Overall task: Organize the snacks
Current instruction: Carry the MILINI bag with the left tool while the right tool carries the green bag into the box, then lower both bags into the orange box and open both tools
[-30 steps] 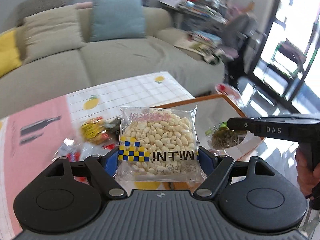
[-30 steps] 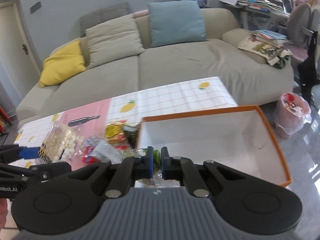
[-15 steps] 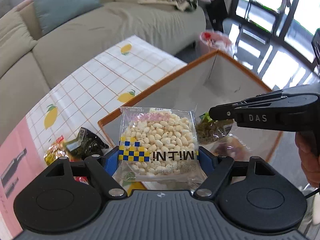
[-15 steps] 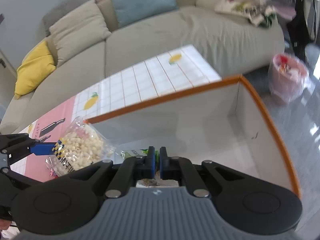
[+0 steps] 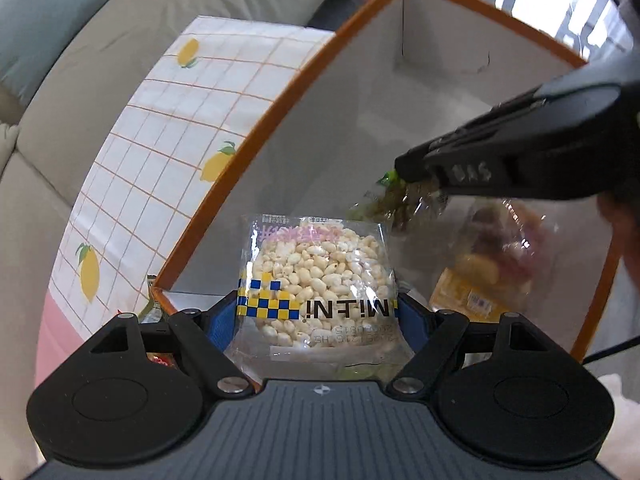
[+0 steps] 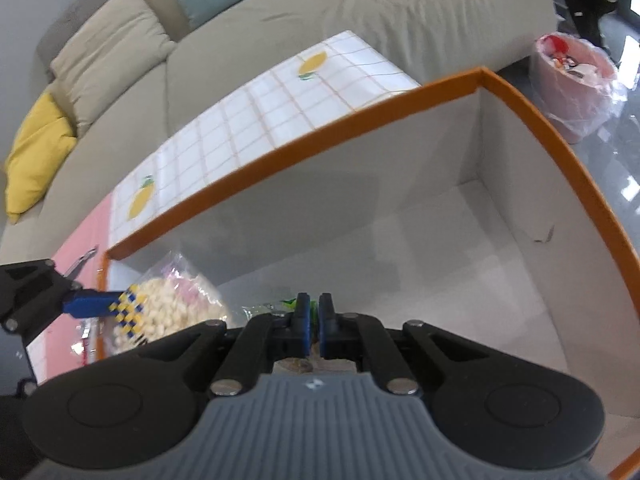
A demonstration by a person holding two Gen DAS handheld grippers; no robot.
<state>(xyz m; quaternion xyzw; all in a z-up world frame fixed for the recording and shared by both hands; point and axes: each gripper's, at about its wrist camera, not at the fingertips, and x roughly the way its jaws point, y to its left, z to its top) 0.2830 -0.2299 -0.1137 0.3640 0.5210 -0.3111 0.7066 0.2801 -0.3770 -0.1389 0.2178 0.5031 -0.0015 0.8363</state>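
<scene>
My left gripper [image 5: 316, 312] is shut on a clear bag of puffed white snacks [image 5: 320, 280] with a blue and yellow checked band. It holds the bag over the near corner of an orange-rimmed white box [image 5: 280, 120]. My right gripper [image 6: 314, 312] is shut on a clear packet of green snacks [image 5: 400, 208], held inside the box. In the right wrist view the puffed bag [image 6: 172, 308] sits at the box's left end [image 6: 280, 156], and little of the green packet [image 6: 280, 304] shows. A packet of yellow and red snacks [image 5: 492, 264] lies on the box floor.
The box stands on a table with a lemon-print grid cloth [image 5: 168, 136] and a pink mat [image 6: 80, 256]. A few snack packets [image 5: 156, 356] lie on the table left of the box. A grey-green sofa [image 6: 320, 20] is beyond, and a pink waste bin [image 6: 572, 76] right.
Both grippers have moved forward and down over the box, each with its packet still held. The views now look down into the box, and the green packet hangs lower inside it.
</scene>
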